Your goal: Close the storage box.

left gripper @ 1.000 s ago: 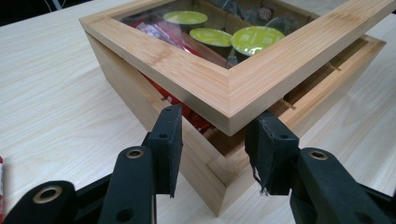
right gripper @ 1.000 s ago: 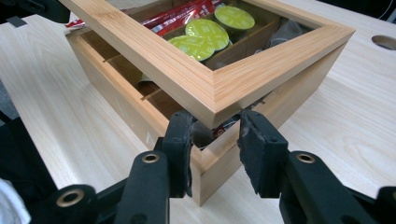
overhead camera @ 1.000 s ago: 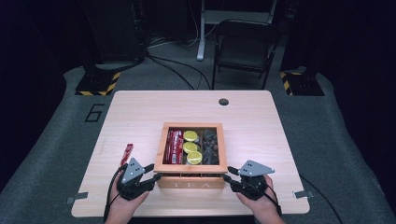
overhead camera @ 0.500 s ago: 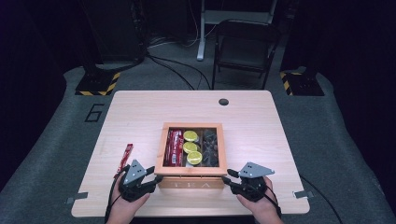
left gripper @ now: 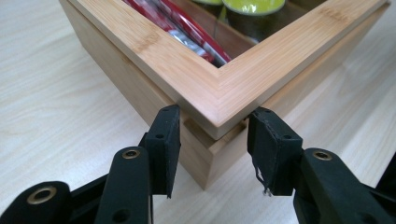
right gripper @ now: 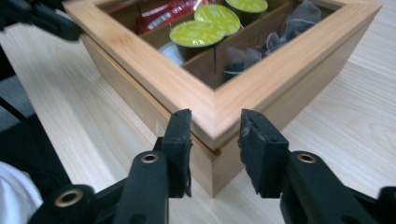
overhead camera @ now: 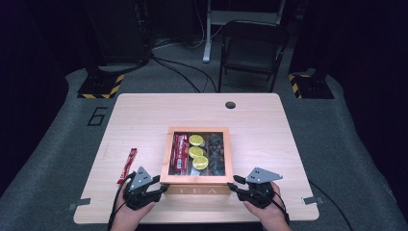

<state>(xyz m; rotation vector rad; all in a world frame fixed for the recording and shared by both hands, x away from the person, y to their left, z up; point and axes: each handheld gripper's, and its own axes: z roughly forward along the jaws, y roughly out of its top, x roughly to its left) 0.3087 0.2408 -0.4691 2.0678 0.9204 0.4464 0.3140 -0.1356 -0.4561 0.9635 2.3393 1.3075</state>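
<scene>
A bamboo tea box (overhead camera: 197, 179) with a framed glass lid sits just below the centre of the high view on a light wooden tabletop (overhead camera: 269, 130). Its left compartment holds red sachets (overhead camera: 180, 153), the middle one three yellow-green capsules (overhead camera: 196, 152), and the right one dark wrapped tea bags (overhead camera: 216, 149). At the lower left of that frame the left tool (overhead camera: 162, 185) meets the box's near left corner; in the left gripper view its jaws stand apart on either side of the corner, where the lid overhangs the base, with nothing clamped. At the lower right the right tool (overhead camera: 233, 183) meets the near right corner in the same way, its jaws spread astride the lid's corner in the right gripper view. A red stick packet (overhead camera: 127, 165) lies on the tabletop left of the box, just above the left tool.
</scene>
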